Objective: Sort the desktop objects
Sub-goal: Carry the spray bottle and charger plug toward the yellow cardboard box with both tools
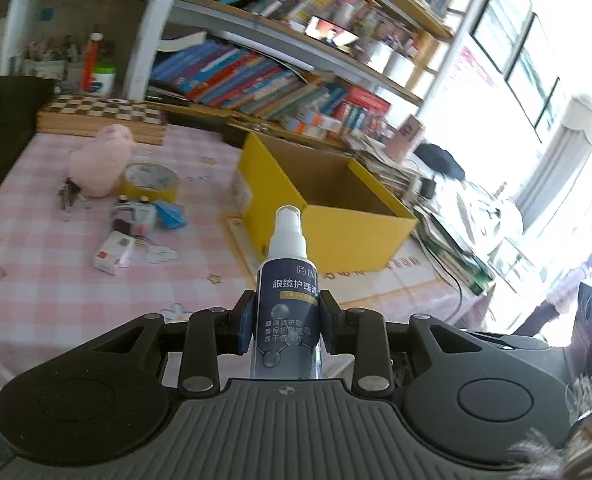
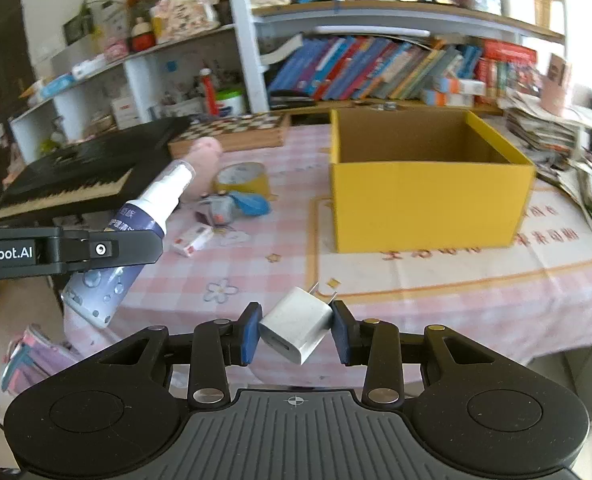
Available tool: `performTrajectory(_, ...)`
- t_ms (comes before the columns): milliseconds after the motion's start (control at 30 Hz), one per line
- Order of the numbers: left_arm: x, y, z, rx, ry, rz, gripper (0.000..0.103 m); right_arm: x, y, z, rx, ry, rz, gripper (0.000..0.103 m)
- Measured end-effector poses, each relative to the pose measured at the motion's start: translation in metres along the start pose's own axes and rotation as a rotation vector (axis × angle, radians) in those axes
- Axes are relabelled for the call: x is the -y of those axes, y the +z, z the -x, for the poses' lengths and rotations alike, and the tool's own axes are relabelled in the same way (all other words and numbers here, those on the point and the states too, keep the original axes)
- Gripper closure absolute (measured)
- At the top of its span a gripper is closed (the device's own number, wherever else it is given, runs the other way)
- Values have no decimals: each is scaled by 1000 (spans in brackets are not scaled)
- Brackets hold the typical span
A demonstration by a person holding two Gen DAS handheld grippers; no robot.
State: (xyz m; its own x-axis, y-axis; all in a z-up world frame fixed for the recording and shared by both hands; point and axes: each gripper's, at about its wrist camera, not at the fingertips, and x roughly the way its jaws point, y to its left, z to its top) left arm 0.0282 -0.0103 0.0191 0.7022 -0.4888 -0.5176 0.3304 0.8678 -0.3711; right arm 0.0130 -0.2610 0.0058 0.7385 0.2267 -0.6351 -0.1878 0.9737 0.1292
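Observation:
My left gripper (image 1: 286,322) is shut on a dark blue spray bottle (image 1: 288,280) with a white pump top, held upright above the table's near side. That bottle (image 2: 144,224) and the left gripper's black finger (image 2: 108,250) also show at the left of the right wrist view. My right gripper (image 2: 296,330) is shut on a white plug-in charger (image 2: 296,324), its prongs pointing up and forward. An open yellow cardboard box (image 1: 336,216) (image 2: 428,196) stands on the pink checked tablecloth ahead of both grippers; what I can see of its inside is bare.
Left of the box lie a pink plush toy (image 1: 104,160), a yellow tape roll (image 1: 150,182), a blue crumpled item (image 1: 172,212), a small grey gadget (image 1: 134,216) and a white-red carton (image 1: 114,254). A chessboard (image 2: 232,130), a keyboard (image 2: 68,184), bookshelves and paper stacks (image 2: 548,132) ring the table.

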Motion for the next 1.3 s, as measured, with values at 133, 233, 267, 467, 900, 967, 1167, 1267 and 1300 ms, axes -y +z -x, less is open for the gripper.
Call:
performTrajectory(133, 8, 1, -9, -18, -35, -20, 73, 12, -4, 6, 8, -34, -42, 66)
performTrajectory(233, 13, 1, -14, -28, -53, -37, 73, 20, -4, 9, 9, -52, -63, 66)
performTrajectory(267, 15, 1, -17, -31, -60, -40, 73, 23, -5, 10, 11, -59, -67, 66)
performTrajectory(467, 28, 2, -29, -42, -89, -60, 73, 38, -5, 11, 1, -80, -87, 66)
performTrajectory(900, 49, 12, -55, -45, -97, -74, 73, 66, 8, 5, -5, -94, -91, 66)
performTrajectory(967, 52, 14, -59, -45, -97, -72, 73, 71, 10, 4, -7, -93, -88, 66)
performTrajectory(1167, 58, 16, -70, -49, -98, -68, 73, 84, 18, -2, -15, -85, -83, 66)
performTrajectory(1267, 65, 19, -77, -52, -95, -73, 73, 92, 22, -5, -13, -82, -84, 66)
performTrajectory(1300, 68, 21, -80, -54, -94, -74, 73, 95, 23, -6, -12, -79, -86, 66)
